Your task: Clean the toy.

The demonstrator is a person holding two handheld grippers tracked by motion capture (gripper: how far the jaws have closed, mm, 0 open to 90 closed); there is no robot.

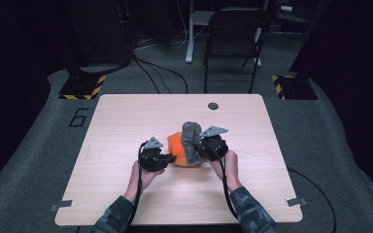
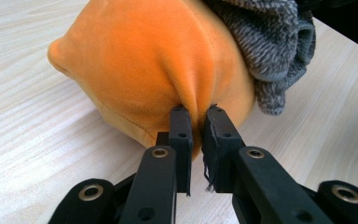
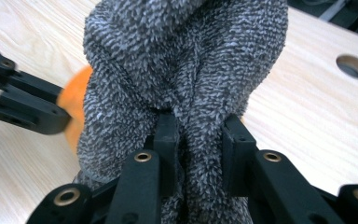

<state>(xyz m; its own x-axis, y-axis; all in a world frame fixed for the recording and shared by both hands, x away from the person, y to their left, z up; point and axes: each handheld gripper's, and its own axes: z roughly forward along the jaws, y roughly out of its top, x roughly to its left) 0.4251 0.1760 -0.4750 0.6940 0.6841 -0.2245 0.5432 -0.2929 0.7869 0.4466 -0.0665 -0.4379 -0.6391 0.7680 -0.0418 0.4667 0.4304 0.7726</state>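
Black left tongs (image 1: 169, 158) and right tongs (image 1: 197, 148), grey three-cornered plates on top, brass rings, black cables, camouflage sleeves (image 1: 252, 208).

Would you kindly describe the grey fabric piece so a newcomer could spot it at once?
Find the wooden table; near its middle sits an orange plush item. Draped over its right side is the grey fabric piece, pinched by the right gripper. It alone is fuzzy and speckled grey, not smooth orange.

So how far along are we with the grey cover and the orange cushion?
Done: both grips are set. The left gripper is shut on a pinch of the orange cushion, and the right gripper is shut on a fold of the grey cover. In hand: the cover drapes over one end of the cushion. Left: the cushion's other end is bare.
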